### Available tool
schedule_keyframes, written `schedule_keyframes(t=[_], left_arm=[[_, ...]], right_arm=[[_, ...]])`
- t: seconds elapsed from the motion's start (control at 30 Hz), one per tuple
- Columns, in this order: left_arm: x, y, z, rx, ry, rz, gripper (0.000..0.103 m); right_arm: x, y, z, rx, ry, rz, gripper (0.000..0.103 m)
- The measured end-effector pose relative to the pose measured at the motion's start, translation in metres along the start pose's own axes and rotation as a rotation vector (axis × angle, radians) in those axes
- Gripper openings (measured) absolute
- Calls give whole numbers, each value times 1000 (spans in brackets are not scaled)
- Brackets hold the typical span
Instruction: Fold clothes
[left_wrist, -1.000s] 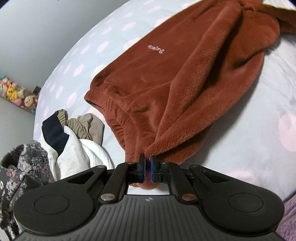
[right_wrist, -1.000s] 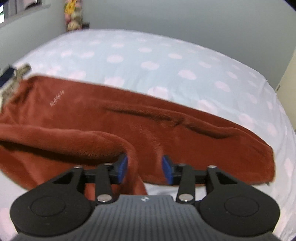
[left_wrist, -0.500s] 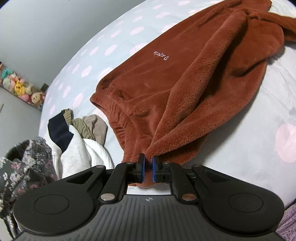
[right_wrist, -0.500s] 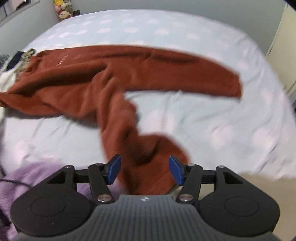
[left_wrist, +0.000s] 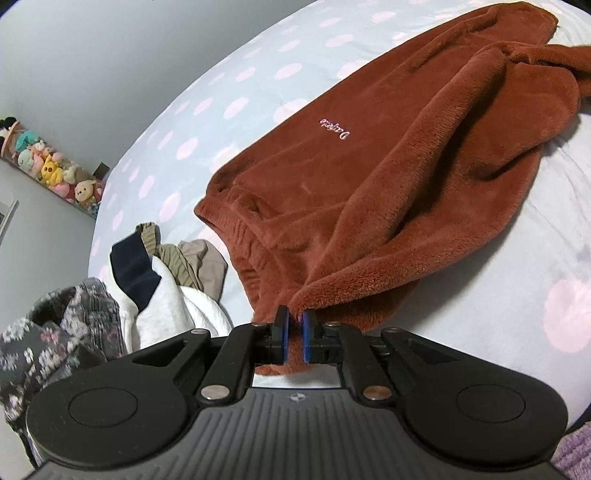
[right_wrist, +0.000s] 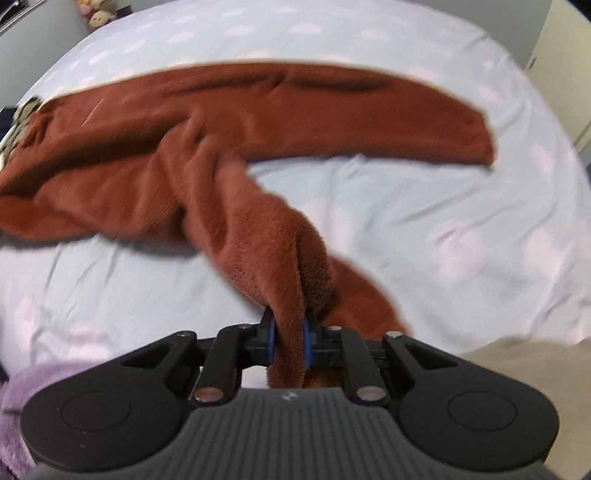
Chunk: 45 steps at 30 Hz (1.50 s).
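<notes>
Fleece trousers (left_wrist: 388, 177), rust-brown, lay across the spotted bed (left_wrist: 229, 110), one leg stretched flat toward the far side and the other drawn up off the sheet.

The left tongs (left_wrist: 293, 334) were clamped on the waistband corner nearest the camera. The right tongs (right_wrist: 288, 341) were closed on a thick bunch of the lifted leg's lower end (the right wrist view was motion-blurred, so the exact layers pinched could not be told).

Probable faults from this state:

- Slippage. Plush pile is bulky and compressible; a bunched grip may let the leg creep out of the right tongs under pull.
- Twist. The lifted leg appeared rolled along its length; laid over its mate in that condition, it would probably trap a crease.
- Unequal tension. A stronger pull on one end could drag the flat leg askew.
- Snagging. A heap of other clothes (left_wrist: 159, 280) lay just beside the waistband and could be caught up.
</notes>
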<state>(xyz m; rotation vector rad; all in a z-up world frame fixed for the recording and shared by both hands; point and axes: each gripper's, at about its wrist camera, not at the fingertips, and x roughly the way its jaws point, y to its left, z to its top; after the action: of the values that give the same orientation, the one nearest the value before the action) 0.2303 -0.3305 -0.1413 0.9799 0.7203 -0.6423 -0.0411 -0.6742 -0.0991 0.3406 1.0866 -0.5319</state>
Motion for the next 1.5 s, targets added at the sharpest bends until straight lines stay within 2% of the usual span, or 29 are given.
schedule_keyframes(t=[0.17, 0.37, 0.47, 0.5, 0.63, 0.7, 0.87, 0.97, 1.03, 1.1, 1.33, 1.43, 1.5], left_arm=[[12, 8, 19, -9, 9, 17, 5], [24, 10, 28, -20, 36, 16, 5], [26, 7, 27, -14, 47, 9, 5], [27, 6, 26, -12, 51, 7, 5], [27, 6, 24, -11, 46, 3, 5], [25, 6, 22, -10, 39, 2, 5], [19, 5, 17, -21, 27, 2, 5], [15, 5, 14, -29, 20, 1, 5], [12, 4, 12, -34, 16, 1, 5], [11, 5, 10, -40, 15, 0, 5], [10, 13, 5, -75, 16, -11, 5], [8, 19, 3, -96, 10, -20, 4], [5, 23, 3, -106, -1, -20, 4]], right_arm=[[8, -38, 58, 18, -86, -127, 11], [63, -63, 104, 38, -115, -195, 10], [77, -72, 107, 50, -128, -228, 19], [75, -76, 106, 61, -142, -244, 27], [46, -91, 96, 100, -219, -255, 29], [23, -97, 84, 99, -254, -231, 29], [-5, -79, 38, -64, -211, -165, 30], [0, -57, 5, -191, -141, -130, 34], [9, -45, -12, -256, -102, -124, 45], [20, -36, -25, -312, -71, -128, 49], [69, -34, -28, -376, -22, -204, 49], [78, -33, -28, -416, -19, -237, 46], [76, -33, -24, -416, -16, -275, 9]])
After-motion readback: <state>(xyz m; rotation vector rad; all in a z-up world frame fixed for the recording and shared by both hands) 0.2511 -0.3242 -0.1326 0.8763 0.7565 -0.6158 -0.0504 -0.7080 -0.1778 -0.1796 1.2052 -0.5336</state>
